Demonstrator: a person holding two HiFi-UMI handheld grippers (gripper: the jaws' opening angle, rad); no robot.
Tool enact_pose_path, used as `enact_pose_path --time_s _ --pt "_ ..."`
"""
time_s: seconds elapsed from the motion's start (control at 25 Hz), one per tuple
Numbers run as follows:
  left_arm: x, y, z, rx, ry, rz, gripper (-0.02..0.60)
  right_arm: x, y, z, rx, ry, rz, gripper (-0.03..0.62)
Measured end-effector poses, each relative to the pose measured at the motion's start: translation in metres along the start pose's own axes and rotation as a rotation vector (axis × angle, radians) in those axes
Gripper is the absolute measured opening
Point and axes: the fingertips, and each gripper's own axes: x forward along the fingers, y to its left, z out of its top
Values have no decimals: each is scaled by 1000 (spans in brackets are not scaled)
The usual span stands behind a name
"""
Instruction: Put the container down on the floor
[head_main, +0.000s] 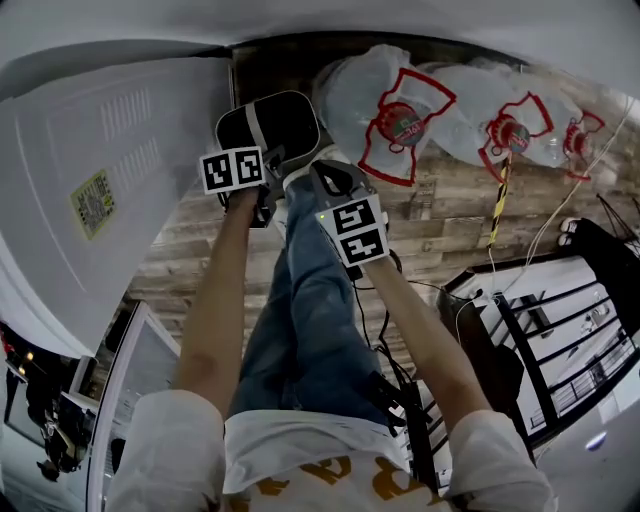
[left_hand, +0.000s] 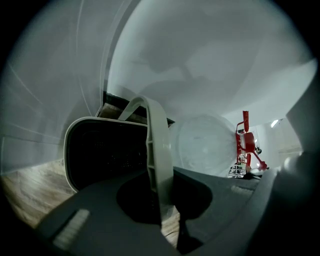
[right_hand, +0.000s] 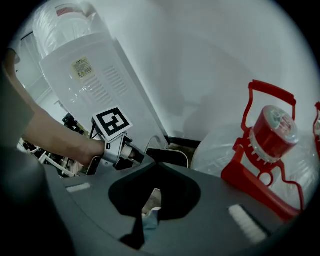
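Observation:
The container (head_main: 268, 122) is a black bin with a white rim and a white bail handle (left_hand: 157, 145). In the head view it sits at the top, near the dark baseboard. My left gripper (head_main: 266, 160) is shut on that handle, which runs upright between the jaws in the left gripper view. The bin's dark opening (left_hand: 105, 150) faces the camera, tilted. I cannot tell whether it touches the floor. My right gripper (head_main: 326, 178) is just right of the container, shut with nothing in it. The right gripper view shows the container (right_hand: 167, 156) and the left gripper (right_hand: 131, 152) beyond its jaws.
Large clear water bottles with red caps and carriers (head_main: 385, 100) (head_main: 495, 128) (right_hand: 260, 145) lie right of the container on the wood floor (head_main: 440, 215). A white appliance (head_main: 100, 180) stands at the left. A black-and-white rack (head_main: 560, 330) and cables are at the right.

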Motion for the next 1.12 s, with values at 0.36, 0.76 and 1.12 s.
enact_pose_path --time_s 0.36,0.76,1.12 --pt "33 24 5 67 34 42 22 20 -8 -12 9 20 -3 26" --pt "52 44 8 12 -49 55 24 45 -5 -33 -1 58 19 26" --pt "30 81 -3 -5 -79 244 22 47 7 -32 -19 58 37 26"
